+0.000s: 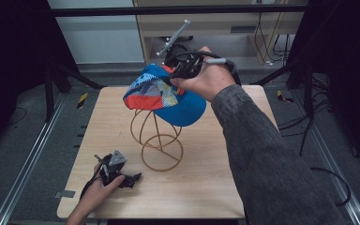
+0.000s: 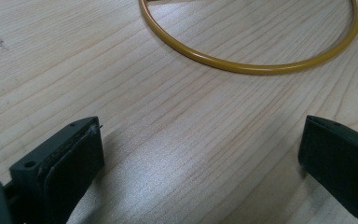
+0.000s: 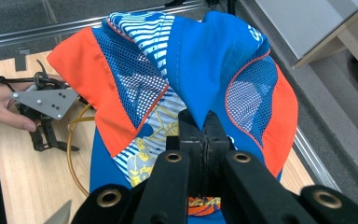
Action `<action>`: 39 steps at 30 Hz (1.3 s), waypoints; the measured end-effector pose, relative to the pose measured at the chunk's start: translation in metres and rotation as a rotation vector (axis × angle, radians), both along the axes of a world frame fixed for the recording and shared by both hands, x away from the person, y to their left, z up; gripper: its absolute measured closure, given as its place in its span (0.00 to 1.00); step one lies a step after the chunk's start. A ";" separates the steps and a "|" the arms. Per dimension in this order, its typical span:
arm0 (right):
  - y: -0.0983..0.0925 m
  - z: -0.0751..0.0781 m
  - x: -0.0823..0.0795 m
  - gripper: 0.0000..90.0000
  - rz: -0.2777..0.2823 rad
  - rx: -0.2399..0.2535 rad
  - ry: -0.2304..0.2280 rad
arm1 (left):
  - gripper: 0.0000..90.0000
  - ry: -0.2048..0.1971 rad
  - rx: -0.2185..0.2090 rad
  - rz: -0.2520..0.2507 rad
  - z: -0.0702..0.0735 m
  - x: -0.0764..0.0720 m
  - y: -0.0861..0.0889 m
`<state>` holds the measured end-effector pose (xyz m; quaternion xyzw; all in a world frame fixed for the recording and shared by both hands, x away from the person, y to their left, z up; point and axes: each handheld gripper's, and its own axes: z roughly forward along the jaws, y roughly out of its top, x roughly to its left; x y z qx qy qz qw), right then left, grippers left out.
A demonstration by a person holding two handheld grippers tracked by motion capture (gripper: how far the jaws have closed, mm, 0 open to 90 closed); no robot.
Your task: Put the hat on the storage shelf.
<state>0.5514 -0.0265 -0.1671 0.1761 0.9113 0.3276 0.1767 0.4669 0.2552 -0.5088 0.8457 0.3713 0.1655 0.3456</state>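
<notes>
My right hand-held gripper [image 3: 200,126] is pinched tight on a fold of the cap [image 1: 161,93], its two black jaws pressed together with the blue cloth bunched between them at the crown. In the high view the cap sits at about twelve o'clock on the worktop [image 1: 206,187], raised off the wood and draped over the top of the wire stand [image 1: 157,140], with its blue brim pointing toward four o'clock and its orange and mesh panels facing nine o'clock. My right hand [image 1: 206,77] comes over the cap from the three o'clock side, the sleeve [image 1: 262,159] running back down to five o'clock. The stand's round base ring lies flat on the wood near the middle of the worktop, directly under the cap. My left hand-held gripper [image 1: 132,179] rests low at about seven o'clock, near the front edge, well apart from the cap and a little short of the ring. Its jaws stand wide apart with nothing but bare wood between them, and in the left gripper view the yellow ring curves across at twelve o'clock beyond them.
</notes>
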 end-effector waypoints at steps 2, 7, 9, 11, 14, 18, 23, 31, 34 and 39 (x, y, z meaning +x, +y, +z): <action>0.004 -0.001 0.000 1.00 0.007 -0.005 0.001 | 0.00 0.002 -0.003 0.001 0.000 0.000 0.000; 0.014 -0.004 0.002 1.00 0.014 -0.013 0.009 | 0.00 0.002 -0.003 0.002 0.000 0.000 0.000; 0.016 -0.005 0.002 1.00 0.017 -0.020 0.008 | 0.00 0.002 -0.003 0.002 0.000 0.000 0.000; 0.022 -0.007 0.002 1.00 0.023 -0.037 0.008 | 0.00 0.003 -0.003 0.002 0.000 0.000 0.000; 0.028 -0.011 0.005 1.00 0.025 -0.050 0.011 | 0.00 0.002 -0.003 0.002 0.000 0.000 0.000; 0.028 -0.014 0.007 1.00 0.020 -0.047 0.020 | 0.00 0.002 -0.003 0.002 0.000 0.000 0.000; 0.035 -0.025 0.008 1.00 0.030 -0.056 0.040 | 0.00 0.003 -0.005 0.003 0.000 0.000 0.000; 0.050 -0.035 0.009 1.00 0.048 -0.080 0.054 | 0.00 0.004 -0.004 0.003 0.000 0.000 0.000; 0.055 -0.040 0.009 1.00 0.060 -0.084 0.058 | 0.00 0.004 -0.004 0.003 0.000 0.000 0.000; 0.059 -0.043 0.008 1.00 0.068 -0.096 0.061 | 0.00 0.004 -0.004 0.002 0.000 0.000 0.000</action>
